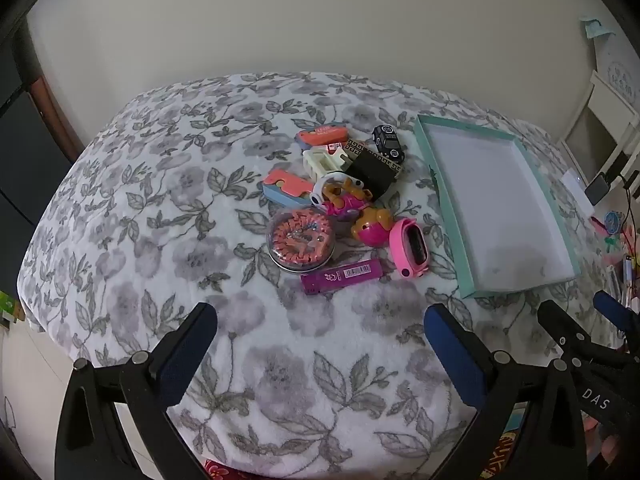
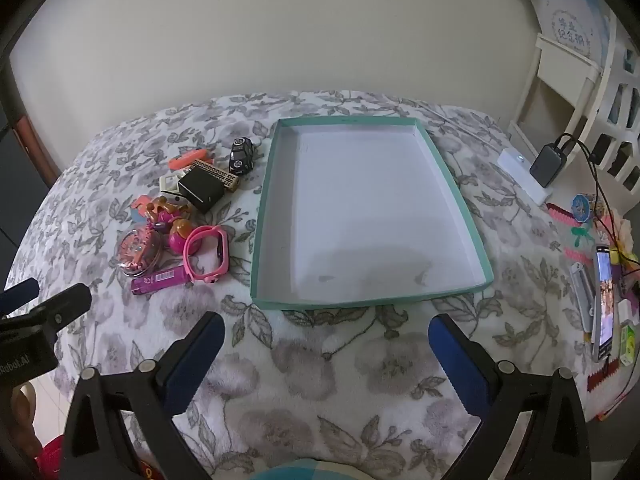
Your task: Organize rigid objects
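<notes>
A pile of small items lies on the floral cloth: a purple lighter [image 1: 342,277] [image 2: 159,280], a pink watch [image 1: 410,247] [image 2: 206,258], a round tin of orange beads [image 1: 301,239], a pink-and-gold toy [image 1: 370,226], a black box [image 1: 370,172] [image 2: 201,190], a black toy car [image 1: 388,142] [image 2: 241,154] and orange-blue blocks [image 1: 286,188]. An empty teal tray [image 1: 442,200] [image 2: 260,232] sits to their right. My left gripper [image 1: 320,316] hangs open in front of the pile. My right gripper [image 2: 326,330] hangs open in front of the tray. Neither holds anything.
The cloth-covered table [image 2: 320,380] ends at a wall behind. At the far right lie a phone [image 2: 604,300], a white box with a dark power bank [image 2: 546,164], cables and small clutter. A white shelf [image 2: 580,92] stands at the back right.
</notes>
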